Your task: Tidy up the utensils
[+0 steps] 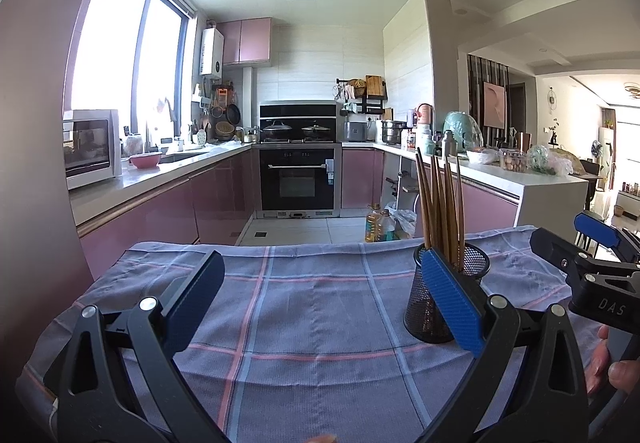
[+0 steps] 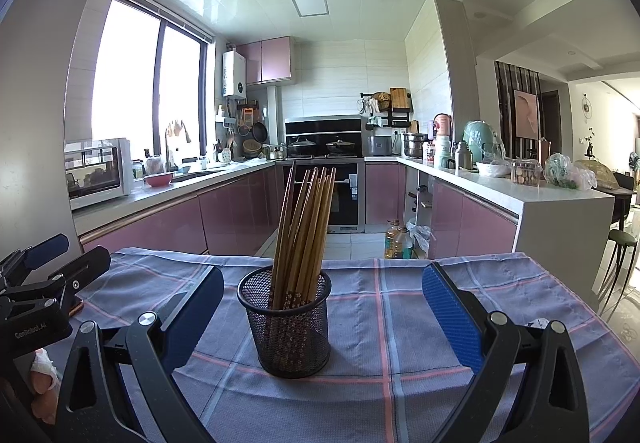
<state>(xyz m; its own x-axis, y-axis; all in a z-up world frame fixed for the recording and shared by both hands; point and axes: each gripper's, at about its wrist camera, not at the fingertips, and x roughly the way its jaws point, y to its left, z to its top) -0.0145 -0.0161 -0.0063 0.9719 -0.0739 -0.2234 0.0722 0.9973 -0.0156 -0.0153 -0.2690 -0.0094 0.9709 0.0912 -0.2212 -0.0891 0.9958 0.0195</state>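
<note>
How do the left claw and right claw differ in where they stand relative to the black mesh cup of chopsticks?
The right claw has the black mesh cup of brown wooden chopsticks centred between its open fingers; the left claw frames only bare checked tablecloth, the cup standing behind its right finger. Both are open and empty, low over the cloth.

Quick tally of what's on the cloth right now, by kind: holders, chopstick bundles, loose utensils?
Mesh holders: 1
Chopstick bundles, standing in the holder: 1 (single sticks overlap too much to count)
Loose utensils on the plaid cloth: 0 in view
Total: 2
</note>
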